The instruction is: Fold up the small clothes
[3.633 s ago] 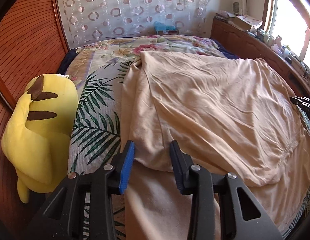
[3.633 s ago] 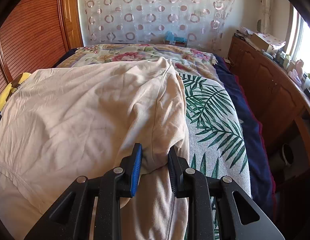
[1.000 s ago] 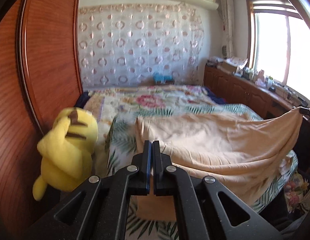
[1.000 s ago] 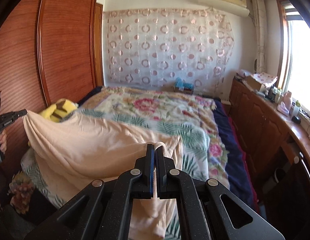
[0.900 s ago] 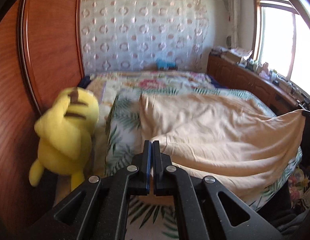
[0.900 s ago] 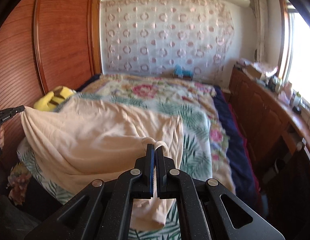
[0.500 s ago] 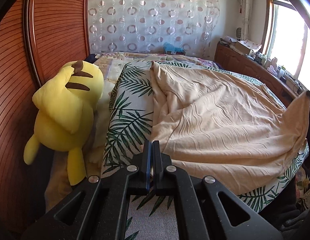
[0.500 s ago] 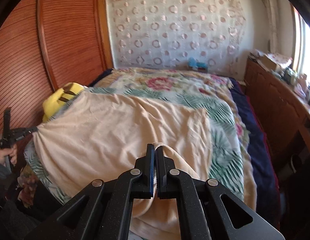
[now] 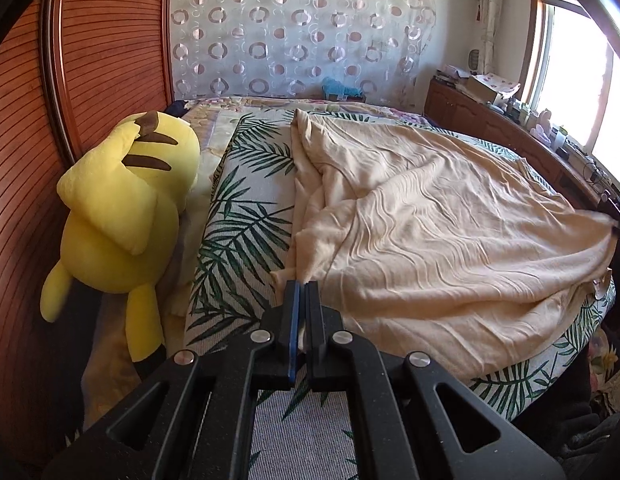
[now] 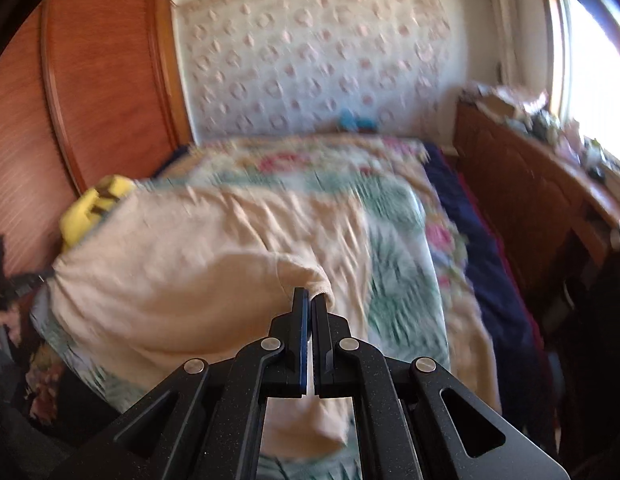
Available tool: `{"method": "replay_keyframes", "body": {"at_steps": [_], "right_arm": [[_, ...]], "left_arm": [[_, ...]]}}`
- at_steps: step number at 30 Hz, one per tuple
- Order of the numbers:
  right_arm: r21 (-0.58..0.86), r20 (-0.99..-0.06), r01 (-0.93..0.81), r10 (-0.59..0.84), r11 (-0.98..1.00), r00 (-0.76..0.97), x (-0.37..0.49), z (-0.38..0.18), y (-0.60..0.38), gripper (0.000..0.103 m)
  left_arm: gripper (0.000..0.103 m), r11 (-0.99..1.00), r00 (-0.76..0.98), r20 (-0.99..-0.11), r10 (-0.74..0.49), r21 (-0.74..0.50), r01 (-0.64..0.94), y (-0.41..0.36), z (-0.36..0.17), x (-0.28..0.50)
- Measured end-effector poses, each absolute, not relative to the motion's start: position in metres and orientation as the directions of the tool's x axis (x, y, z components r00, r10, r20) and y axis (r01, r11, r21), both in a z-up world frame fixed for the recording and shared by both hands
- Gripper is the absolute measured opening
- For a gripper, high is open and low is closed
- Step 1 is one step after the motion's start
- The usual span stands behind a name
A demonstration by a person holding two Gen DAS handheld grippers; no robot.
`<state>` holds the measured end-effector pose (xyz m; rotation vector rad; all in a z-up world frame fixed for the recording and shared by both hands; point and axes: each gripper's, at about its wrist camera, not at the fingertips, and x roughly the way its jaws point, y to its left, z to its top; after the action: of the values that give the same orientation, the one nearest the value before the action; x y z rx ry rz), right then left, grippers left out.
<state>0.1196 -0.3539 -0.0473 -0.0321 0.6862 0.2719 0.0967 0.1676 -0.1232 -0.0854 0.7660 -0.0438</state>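
Observation:
A large cream garment (image 9: 429, 220) lies spread and wrinkled over the palm-leaf bed cover (image 9: 242, 216). My left gripper (image 9: 300, 285) is shut, pinching the garment's near left corner just above the cover. In the left wrist view the garment's far right corner is pulled up to a point by the right gripper (image 9: 618, 231) at the frame's edge. The right wrist view is motion-blurred. There my right gripper (image 10: 310, 294) is shut on a bunched fold of the cream garment (image 10: 182, 280), which hangs below its fingers. The left gripper (image 10: 18, 280) shows dimly at the left edge.
A yellow plush toy (image 9: 122, 208) leans between the bed's left side and a ribbed wooden wardrobe (image 9: 90, 60). A wooden cabinet (image 9: 489, 120) with clutter runs under the window on the right. A blue toy (image 9: 339, 88) sits at the bed's far end.
Both grippers have come down with the garment corners still pinched. The cloth, held up in the air a second ago, now lies mostly flat on the bed. The right one is still moving.

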Motion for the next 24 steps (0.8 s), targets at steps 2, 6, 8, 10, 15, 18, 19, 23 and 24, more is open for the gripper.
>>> {"method": "replay_keyframes", "body": {"at_steps": [2, 6, 8, 10, 15, 18, 19, 23, 24], "right_arm": [[0.082, -0.67, -0.237, 0.23, 0.968, 0.706, 0.123, -0.073, -0.361, 0.001], [0.105, -0.686, -0.22, 0.231, 0.97, 0.69, 0.134, -0.088, -0.357, 0.001], [0.081, -0.682, -0.215, 0.211, 0.973, 0.7, 0.144, -0.089, -0.349, 0.001], [0.062, -0.675, -0.216, 0.2, 0.974, 0.711, 0.127, -0.086, -0.348, 0.001], [0.008, -0.646, -0.214, 0.169, 0.977, 0.745, 0.094, -0.075, -0.347, 0.007], [-0.008, -0.631, -0.217, 0.163, 0.976, 0.759, 0.078, -0.066, -0.35, 0.025], [-0.007, -0.625, -0.22, 0.168, 0.975, 0.763, 0.074, -0.064, -0.349, 0.034], [0.015, -0.617, -0.233, 0.192, 0.972, 0.763, 0.075, -0.068, -0.345, 0.044], [0.018, -0.621, -0.238, 0.197, 0.971, 0.759, 0.075, -0.069, -0.344, 0.044]], "left_arm": [[0.002, 0.995, 0.716, -0.693, -0.082, -0.1, 0.016, 0.167, -0.123, 0.097], [0.003, 0.995, 0.713, -0.696, -0.083, -0.098, 0.02, 0.166, -0.123, 0.098], [0.014, 0.995, 0.705, -0.704, -0.082, -0.094, 0.021, 0.166, -0.124, 0.099], [0.042, 0.996, 0.702, -0.708, -0.076, -0.092, 0.015, 0.167, -0.126, 0.101], [0.042, 0.994, 0.683, -0.725, -0.088, -0.111, 0.011, 0.169, -0.132, 0.107], [0.042, 0.994, 0.681, -0.727, -0.088, -0.11, 0.011, 0.167, -0.134, 0.11], [0.042, 0.994, 0.681, -0.727, -0.088, -0.112, 0.009, 0.167, -0.134, 0.111], [0.042, 0.993, 0.679, -0.729, -0.087, -0.117, 0.001, 0.166, -0.134, 0.114], [0.042, 0.993, 0.68, -0.729, -0.086, -0.118, -0.001, 0.166, -0.134, 0.114]]}}
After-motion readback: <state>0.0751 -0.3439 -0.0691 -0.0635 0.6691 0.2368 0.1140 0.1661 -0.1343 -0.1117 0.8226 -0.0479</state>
